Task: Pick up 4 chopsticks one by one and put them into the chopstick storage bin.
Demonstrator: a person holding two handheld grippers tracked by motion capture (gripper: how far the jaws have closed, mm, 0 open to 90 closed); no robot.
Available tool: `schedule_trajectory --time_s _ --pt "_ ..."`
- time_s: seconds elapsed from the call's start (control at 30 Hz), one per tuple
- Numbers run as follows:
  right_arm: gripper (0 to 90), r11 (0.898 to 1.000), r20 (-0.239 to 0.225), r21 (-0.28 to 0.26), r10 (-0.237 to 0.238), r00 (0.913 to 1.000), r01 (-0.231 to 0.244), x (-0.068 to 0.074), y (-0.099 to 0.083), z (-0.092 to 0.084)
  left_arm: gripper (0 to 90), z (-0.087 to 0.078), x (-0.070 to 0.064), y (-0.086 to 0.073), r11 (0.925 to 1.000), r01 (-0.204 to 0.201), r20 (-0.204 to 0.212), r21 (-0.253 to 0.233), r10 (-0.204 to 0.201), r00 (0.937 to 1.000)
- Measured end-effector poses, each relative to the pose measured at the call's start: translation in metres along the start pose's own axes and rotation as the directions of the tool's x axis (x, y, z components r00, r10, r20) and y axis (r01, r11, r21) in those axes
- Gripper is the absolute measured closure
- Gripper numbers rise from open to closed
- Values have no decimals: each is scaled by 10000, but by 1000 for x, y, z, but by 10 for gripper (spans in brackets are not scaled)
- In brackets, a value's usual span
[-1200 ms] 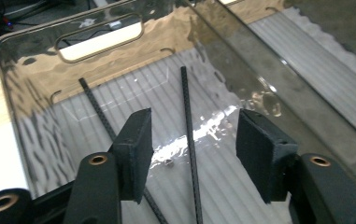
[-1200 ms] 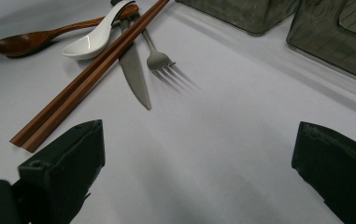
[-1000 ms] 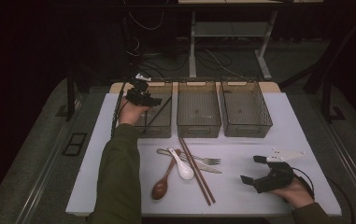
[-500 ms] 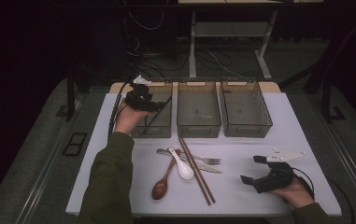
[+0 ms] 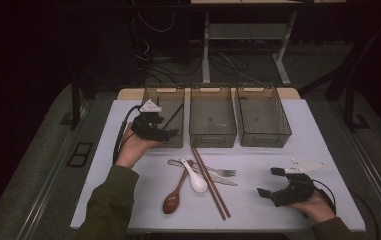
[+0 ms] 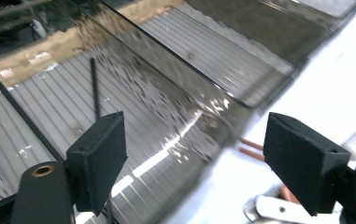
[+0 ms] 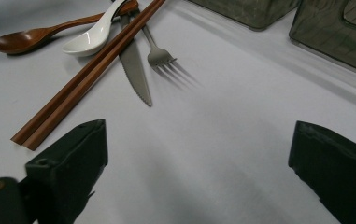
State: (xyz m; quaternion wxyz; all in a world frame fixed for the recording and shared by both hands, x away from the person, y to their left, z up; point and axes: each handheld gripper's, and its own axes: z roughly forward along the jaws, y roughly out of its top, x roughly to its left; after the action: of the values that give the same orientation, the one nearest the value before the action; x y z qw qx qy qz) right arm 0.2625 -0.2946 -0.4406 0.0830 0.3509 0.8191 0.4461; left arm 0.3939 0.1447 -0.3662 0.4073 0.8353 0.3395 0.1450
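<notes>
High view: left gripper (image 5: 170,133) is hovering over the near right corner of the left bin (image 5: 164,95), fingers standing apart with nothing between them; they have just been opening. Black chopsticks (image 5: 173,116) are lying slanted inside that bin, just beyond the fingers. Middle bin (image 5: 212,135) and right bin (image 5: 263,137) are standing in a row beside the left bin. On the white worktop (image 5: 108,145) in front of the left bin, brown chopsticks (image 5: 210,183), a white spoon (image 5: 196,179), a wooden spoon (image 5: 174,196), a fork (image 5: 223,172) and a knife (image 5: 213,177) are lying in a crossed heap. Right gripper (image 5: 269,182) is resting low on the worktop, well to the right of the heap, fingers wide apart and gripping nothing.

Left gripper view: fingers (image 6: 102,158) are standing wide apart, holding nothing. The left bin's clear wall (image 6: 175,93) is running between them; the black chopsticks (image 6: 94,86) are lying on the ribbed floor beyond the left finger. Brown chopstick ends (image 6: 250,147) are showing outside the wall.

Right gripper view: fingers (image 7: 75,163) are spread wide over bare worktop (image 7: 213,154), touching nothing. The brown chopsticks (image 7: 87,74), knife (image 7: 136,77), fork (image 7: 159,51), white spoon (image 7: 94,37) and wooden spoon (image 7: 26,39) are lying ahead of the left finger, apart from it.
</notes>
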Motion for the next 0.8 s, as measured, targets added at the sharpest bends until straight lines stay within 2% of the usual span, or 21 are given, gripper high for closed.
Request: schedule_trajectory --time_s 0.27,0.37,0.53,0.67,0.7,0.8 --pt "196 9996 -276 271 10 9996 -3 4 3 0 150 -12 -28 -26 9994 -313 144 -150 315 9994" --pt "269 9992 -356 387 -52 9994 66 7 4 0 137 -16 -38 -37 9993 -217 269 -319 226 9994" --pt "435 9983 -624 548 -162 9979 197 13 6 2 130 -22 -52 -57 9990 -369 462 -242 380 9982" --pt "586 9976 -751 606 -275 9968 320 16 9 4 103 -23 -61 -71 9992 -373 597 -118 379 9975" --pt "617 9972 -849 673 -277 9960 334 16 10 5 88 -23 -63 -74 9996 -258 682 -123 266 9973" --pt "717 9950 -1036 843 -456 9936 544 19 11 9 61 -22 -68 -85 9994 -336 808 50 331 9962"
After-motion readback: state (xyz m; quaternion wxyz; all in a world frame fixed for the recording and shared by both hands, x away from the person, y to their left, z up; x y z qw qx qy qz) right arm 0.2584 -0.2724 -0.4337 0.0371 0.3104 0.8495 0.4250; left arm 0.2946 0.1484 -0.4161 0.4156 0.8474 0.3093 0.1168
